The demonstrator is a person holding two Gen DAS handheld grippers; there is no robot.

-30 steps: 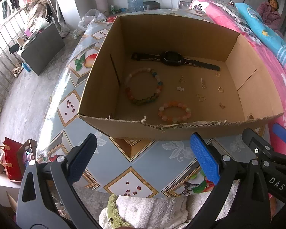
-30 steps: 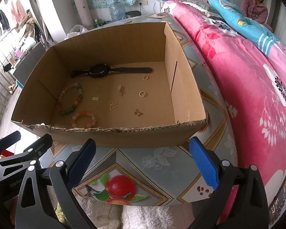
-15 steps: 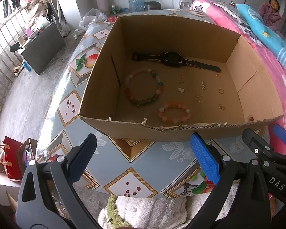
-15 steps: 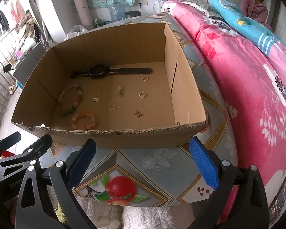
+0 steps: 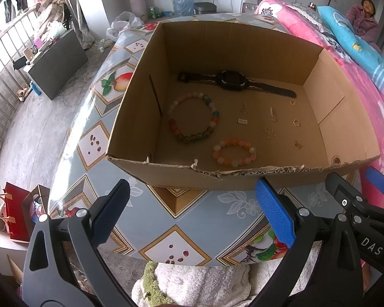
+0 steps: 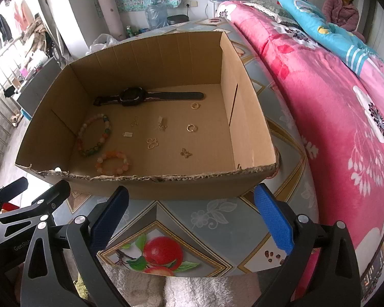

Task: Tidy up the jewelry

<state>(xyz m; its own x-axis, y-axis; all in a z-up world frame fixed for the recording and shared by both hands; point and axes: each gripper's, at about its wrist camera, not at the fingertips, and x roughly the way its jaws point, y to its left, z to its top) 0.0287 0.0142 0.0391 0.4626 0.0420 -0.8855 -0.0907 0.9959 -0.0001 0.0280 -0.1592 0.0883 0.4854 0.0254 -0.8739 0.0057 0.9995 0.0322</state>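
While both grippers are held low in front of the cardboard box (image 5: 243, 176), all the jewelry lies on the floor of this box, so every piece is ahead of the jaws and beyond the torn near wall. Starting at the left wall of the box, the big bead bracelet (image 5: 193, 117) lies nearest to that wall, and the small orange bracelet (image 5: 234, 152) is to its right, close behind the near wall. The black watch (image 5: 234, 81) is stretched along the far wall, with its long axis running from left to right, across the line of the fingers. To the right of the bracelets, in the middle of the box floor, are small gold charms (image 5: 270, 133), and toward the right wall are two rings (image 6: 192, 127) and a little butterfly piece (image 6: 185, 152). The left gripper (image 5: 192, 212) has its jaws wide apart and holds nothing; it stands before the left half of the near wall, so I judge it is nearer to the bracelets. The right gripper (image 6: 190, 213) is also wide and holds nothing, and it stands before the right half, nearer to the rings. Whether these pieces are already sorted or are waiting to be sorted, I cannot tell; the spread rows would fit both.
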